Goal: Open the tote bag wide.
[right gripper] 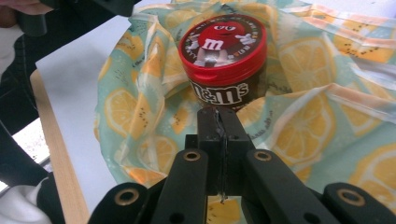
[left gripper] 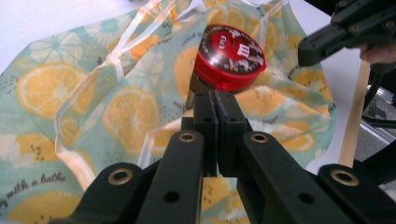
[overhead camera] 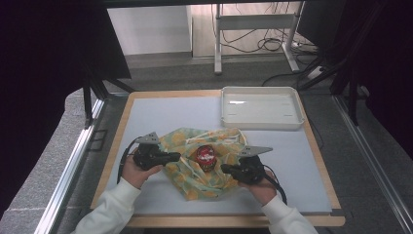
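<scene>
While the high view looks down, a lemon-print bag (overhead camera: 207, 163) lies crumpled at the worktop's (overhead camera: 160, 114) near middle, with a red-lidded jar (overhead camera: 205, 157) sitting in its folds. The left tongs (overhead camera: 176, 157) meet the bag's edge at 9 o'clock of the jar, and the right tongs (overhead camera: 225, 168) meet it at about 4 o'clock. A white tray (overhead camera: 262, 108) stands well apart at 1 o'clock.

From the left gripper view, the left tongs (left gripper: 215, 100) are clenched, fabric apparently pinched between them, with the jar (left gripper: 229, 57) tilted just beyond at 12 o'clock. The right tongs (left gripper: 308, 52) show at 2 o'clock.

From the right gripper view, the right tongs (right gripper: 218, 119) are clenched, a sliver of fabric showing between them, and the jar (right gripper: 222, 60) rises just past them at 12 o'clock, the bag (right gripper: 317, 112) spread around it.
</scene>
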Demonstrator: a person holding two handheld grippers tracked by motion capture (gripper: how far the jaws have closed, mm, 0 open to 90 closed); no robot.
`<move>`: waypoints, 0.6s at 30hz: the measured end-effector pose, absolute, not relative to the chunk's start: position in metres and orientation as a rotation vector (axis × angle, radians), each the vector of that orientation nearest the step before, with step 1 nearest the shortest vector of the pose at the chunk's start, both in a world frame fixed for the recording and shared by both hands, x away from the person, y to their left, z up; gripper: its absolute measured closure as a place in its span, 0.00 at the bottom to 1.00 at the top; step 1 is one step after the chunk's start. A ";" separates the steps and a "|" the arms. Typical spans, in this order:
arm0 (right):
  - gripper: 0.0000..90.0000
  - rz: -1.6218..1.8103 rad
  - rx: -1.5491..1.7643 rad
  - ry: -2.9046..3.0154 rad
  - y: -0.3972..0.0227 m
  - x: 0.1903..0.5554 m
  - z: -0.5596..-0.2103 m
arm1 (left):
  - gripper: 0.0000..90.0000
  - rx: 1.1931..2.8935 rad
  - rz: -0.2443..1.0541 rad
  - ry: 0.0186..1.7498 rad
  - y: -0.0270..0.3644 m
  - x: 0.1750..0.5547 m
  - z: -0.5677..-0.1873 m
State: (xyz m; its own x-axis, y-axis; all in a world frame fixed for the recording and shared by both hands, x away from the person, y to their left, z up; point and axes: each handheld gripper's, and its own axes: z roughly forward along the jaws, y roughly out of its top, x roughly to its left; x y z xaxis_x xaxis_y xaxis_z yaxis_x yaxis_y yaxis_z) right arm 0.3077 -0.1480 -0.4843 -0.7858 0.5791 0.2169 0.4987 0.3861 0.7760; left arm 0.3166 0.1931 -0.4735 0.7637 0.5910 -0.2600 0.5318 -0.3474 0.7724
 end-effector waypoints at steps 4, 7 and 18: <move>0.98 1.366 0.999 2.529 -0.151 0.309 -0.485 | 0.95 2.024 0.084 0.838 0.195 0.310 -0.477; 0.97 1.366 1.003 2.520 -0.153 0.309 -0.485 | 0.83 2.016 0.112 0.849 0.199 0.304 -0.480; 0.66 1.359 0.966 2.499 -0.157 0.305 -0.481 | 0.49 1.995 0.153 0.889 0.206 0.294 -0.480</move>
State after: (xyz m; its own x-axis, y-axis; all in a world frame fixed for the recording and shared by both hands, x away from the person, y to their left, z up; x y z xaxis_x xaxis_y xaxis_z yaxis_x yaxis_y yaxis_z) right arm 0.3053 -0.1568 -0.4812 -0.7846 0.5945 0.1758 0.4705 0.3865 0.7932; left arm 0.2941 0.2058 -0.4802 0.7315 0.6417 -0.2303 0.5278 -0.3191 0.7872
